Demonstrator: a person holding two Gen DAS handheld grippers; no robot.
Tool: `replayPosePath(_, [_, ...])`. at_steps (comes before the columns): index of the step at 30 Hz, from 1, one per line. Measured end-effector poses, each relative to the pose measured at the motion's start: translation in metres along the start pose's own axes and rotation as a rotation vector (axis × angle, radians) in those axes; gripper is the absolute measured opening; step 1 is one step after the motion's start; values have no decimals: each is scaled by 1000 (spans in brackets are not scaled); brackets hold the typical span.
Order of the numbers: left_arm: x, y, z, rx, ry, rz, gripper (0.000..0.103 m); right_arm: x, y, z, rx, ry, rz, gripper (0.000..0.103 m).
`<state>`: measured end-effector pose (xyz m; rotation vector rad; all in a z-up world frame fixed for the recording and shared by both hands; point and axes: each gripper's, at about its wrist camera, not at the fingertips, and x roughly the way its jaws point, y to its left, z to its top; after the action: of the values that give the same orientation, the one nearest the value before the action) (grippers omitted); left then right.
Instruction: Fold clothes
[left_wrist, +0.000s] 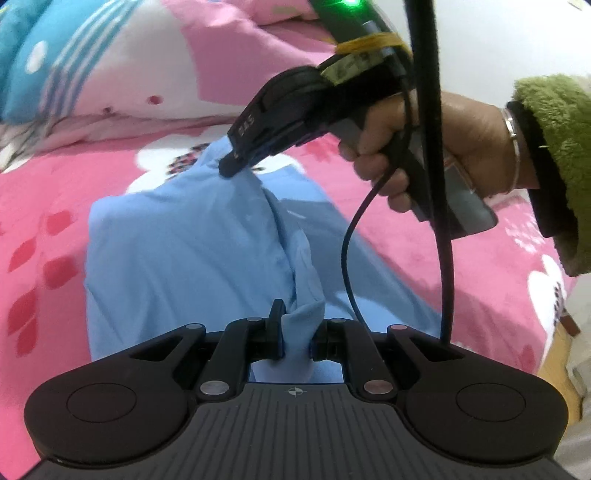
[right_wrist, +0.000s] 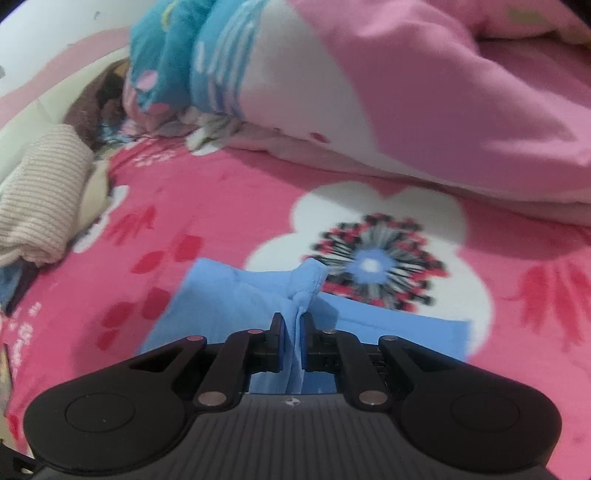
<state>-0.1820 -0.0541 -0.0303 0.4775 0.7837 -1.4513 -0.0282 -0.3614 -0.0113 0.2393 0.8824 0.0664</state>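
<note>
Pink bedspread (right_wrist: 229, 206), tongs (right_wrist: 293, 334) pinching blue garment (left_wrist: 177, 251)

Almost no readable writing in either view.
The right tool (left_wrist: 231, 162), seen side-on from the left wrist camera, bears small pale characters on the black side of its finger (left_wrist: 244, 130); they are too blurred to make out. A yellowish label (left_wrist: 347, 66) strapped around its body further back carries dark print, equally unreadable. Each camera's own tool body shows a small round crosshair sign (left_wrist: 296, 392) at the near middle of its ribbed plate, without letters or numbers.
</note>
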Motion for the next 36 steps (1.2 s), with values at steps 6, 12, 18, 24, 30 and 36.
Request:
replayPosePath(6, [21,-16,11,31,-4,-51,10,-3,-31,-7,20,-1,-46,7])
replayPosePath(12, [36,-28,19,45,-8,-82,10,-7,-51,-9,18,-8,-66,7])
replayPosePath(18, [46,-36,21,46,-4,-92,10,-8,-69,-11,26,4,-63,7])
replayPosePath(24, [62,-37,17,67,32,-91,10,6,-80,-17,17,36,-58,7])
replayPosePath(30, [74,-38,17,78,82,-92,12,11,-96,-19,95,63,-25,14])
replayPosePath(36, [68,-41,21,59,92,-95,66,-46,-108,-33,172,50,-41,18])
